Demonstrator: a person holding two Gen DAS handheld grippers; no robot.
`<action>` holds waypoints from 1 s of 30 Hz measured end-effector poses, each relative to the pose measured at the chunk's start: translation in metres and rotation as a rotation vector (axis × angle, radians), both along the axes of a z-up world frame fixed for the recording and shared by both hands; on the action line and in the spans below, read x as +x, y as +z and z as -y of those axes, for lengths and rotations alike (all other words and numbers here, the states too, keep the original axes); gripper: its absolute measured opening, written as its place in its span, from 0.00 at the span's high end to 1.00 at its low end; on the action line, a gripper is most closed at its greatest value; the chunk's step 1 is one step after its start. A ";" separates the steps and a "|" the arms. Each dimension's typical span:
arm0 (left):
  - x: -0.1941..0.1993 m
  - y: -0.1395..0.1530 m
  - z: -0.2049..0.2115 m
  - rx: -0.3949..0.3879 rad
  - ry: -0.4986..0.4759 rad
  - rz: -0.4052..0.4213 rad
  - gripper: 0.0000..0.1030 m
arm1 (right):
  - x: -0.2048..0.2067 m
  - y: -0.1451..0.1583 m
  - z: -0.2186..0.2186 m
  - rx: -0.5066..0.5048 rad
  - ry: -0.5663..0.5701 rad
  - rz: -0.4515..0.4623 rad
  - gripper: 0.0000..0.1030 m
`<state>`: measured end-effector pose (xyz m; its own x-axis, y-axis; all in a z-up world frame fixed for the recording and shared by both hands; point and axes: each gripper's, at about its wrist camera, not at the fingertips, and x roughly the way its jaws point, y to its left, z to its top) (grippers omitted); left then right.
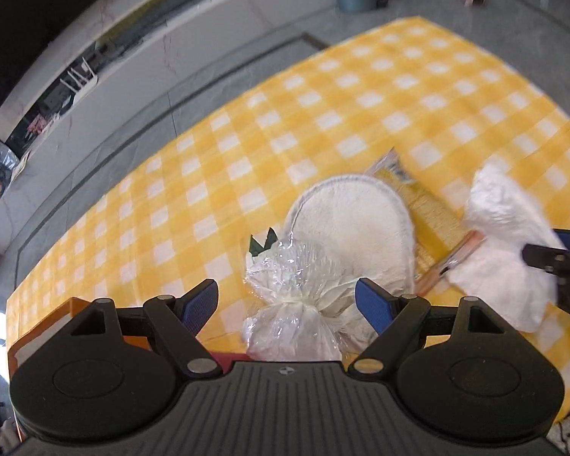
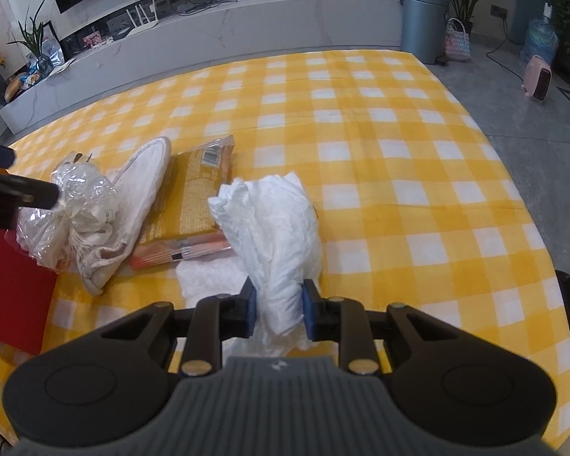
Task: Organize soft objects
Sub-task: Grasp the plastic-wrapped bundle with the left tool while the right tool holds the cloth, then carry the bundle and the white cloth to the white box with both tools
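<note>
On the yellow checked tablecloth [image 2: 380,144] lies a row of soft things. My right gripper [image 2: 279,309] is shut on a crumpled white cloth bundle [image 2: 277,220], its blue pads pressing both sides; the same bundle [image 1: 505,235] shows at the right of the left wrist view. My left gripper [image 1: 287,304] stands open above a clear plastic bag tied with white string [image 1: 292,296], which sits between the fingers without touching them. This bag [image 2: 62,209] lies at the left in the right wrist view. Beside it rest a white fluffy slipper [image 1: 353,224] [image 2: 133,205] and a flat yellow packet [image 2: 197,193].
A red box [image 2: 11,288] stands at the table's left front corner, an orange edge [image 1: 45,323] below my left gripper. A folded white towel [image 2: 212,277] lies under the bundle. Beyond the table are a grey floor, a white low cabinet [image 2: 247,34] and a blue bin [image 2: 423,22].
</note>
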<state>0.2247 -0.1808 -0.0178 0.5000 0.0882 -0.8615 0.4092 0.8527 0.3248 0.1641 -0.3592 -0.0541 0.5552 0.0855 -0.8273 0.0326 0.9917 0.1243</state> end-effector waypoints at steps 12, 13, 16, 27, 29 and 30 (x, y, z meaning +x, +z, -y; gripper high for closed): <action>0.027 -0.050 0.000 0.072 0.066 -0.109 0.29 | 0.002 -0.002 -0.001 -0.012 0.000 -0.004 0.78; 0.025 -0.051 0.000 0.074 0.057 -0.101 0.31 | 0.002 -0.002 -0.001 -0.010 -0.002 -0.004 0.78; 0.021 -0.047 0.002 0.083 0.026 -0.084 0.37 | 0.003 -0.002 -0.001 -0.012 -0.002 -0.006 0.77; -0.007 -0.002 -0.007 -0.113 -0.054 -0.008 0.38 | -0.002 0.004 0.000 -0.006 0.007 0.016 0.78; -0.018 0.011 -0.014 -0.176 -0.061 0.029 0.38 | -0.004 0.006 0.001 -0.001 -0.001 0.024 0.78; -0.024 0.019 -0.018 -0.210 -0.059 0.046 0.38 | -0.005 0.007 0.001 0.001 -0.005 0.025 0.78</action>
